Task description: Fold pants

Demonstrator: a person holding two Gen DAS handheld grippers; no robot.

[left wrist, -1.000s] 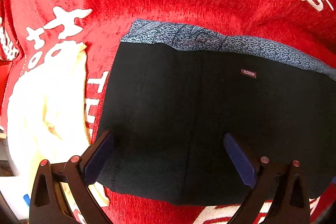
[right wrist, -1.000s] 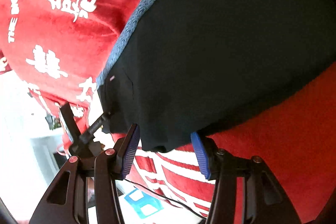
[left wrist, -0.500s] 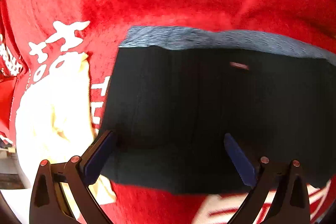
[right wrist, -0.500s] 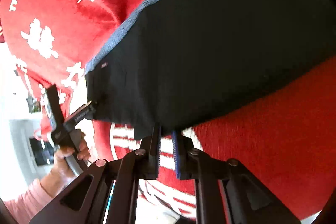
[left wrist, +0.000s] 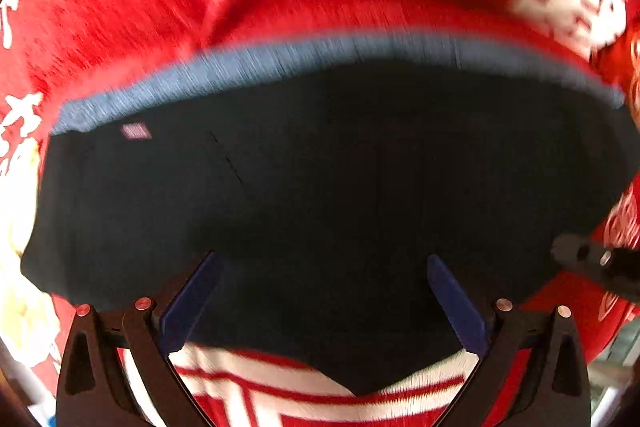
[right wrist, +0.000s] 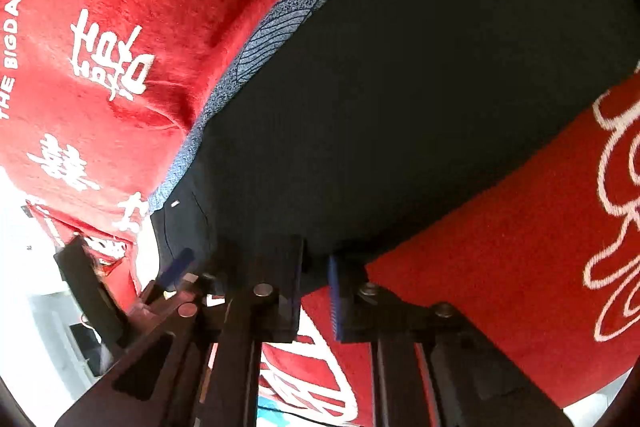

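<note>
Black pants with a blue-grey patterned waistband lie flat on a red blanket. My left gripper hovers open over the pants' near edge, and nothing sits between its blue pads. The left view is motion-blurred. My right gripper is shut on the near edge of the pants, with black cloth pinched between its pads. One blue pad of the left gripper shows at the pants' corner in the right wrist view. The right gripper's tip shows at the right edge of the left wrist view.
The red blanket carries white lettering and covers the whole surface. A cream cloth lies beside the pants on the left. The blanket's edge drops to a bright floor area at lower left in the right wrist view.
My right gripper closed from open onto the pants' near edge and rose slightly. My left gripper slid sideways along the pants, so the small label now sits at far left; it stays open.
</note>
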